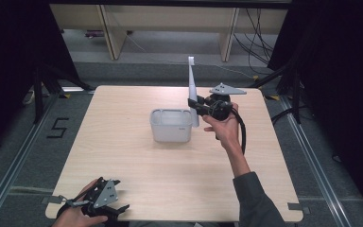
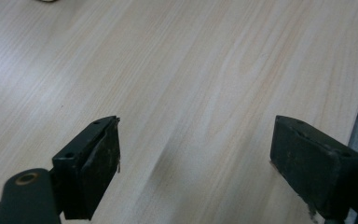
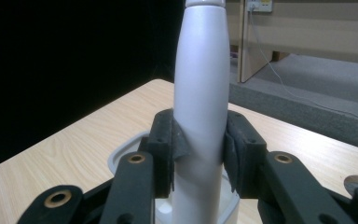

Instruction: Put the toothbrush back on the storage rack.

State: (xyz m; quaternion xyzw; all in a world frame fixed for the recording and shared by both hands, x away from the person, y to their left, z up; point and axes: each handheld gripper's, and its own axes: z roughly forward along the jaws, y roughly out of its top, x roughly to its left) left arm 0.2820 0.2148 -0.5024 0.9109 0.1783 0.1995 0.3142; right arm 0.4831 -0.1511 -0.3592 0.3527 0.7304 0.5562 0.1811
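- Item: slender white electric toothbrush [image 1: 192,90], clamped about its thick handle by the right gripper [image 1: 196,107]. In the right gripper view the black pads [image 3: 165,149] press both flanks of the toothbrush [image 3: 200,107], so the jaws stand nearly closed on it.
- Position: held upright just beside the right wall of the translucent bin [image 1: 171,125], which sits directly in front of and below the claw. The bin's rim [image 3: 121,154] shows under the jaws.
- Orientation: long axis vertical, or close to it. The narrow brush end points up, away from the claw, and the thick base points down toward the table [image 1: 123,156].
- Progress: the pick-up looks done. Whether the base already rests inside the bin or hangs at its edge is hard to judge, as the lower end is hidden. Placing and release appear to remain.
- Left gripper [image 1: 105,201]: at the near table edge, well apart from the work, jaws spread wide over bare wood [image 2: 191,70], holding nothing.
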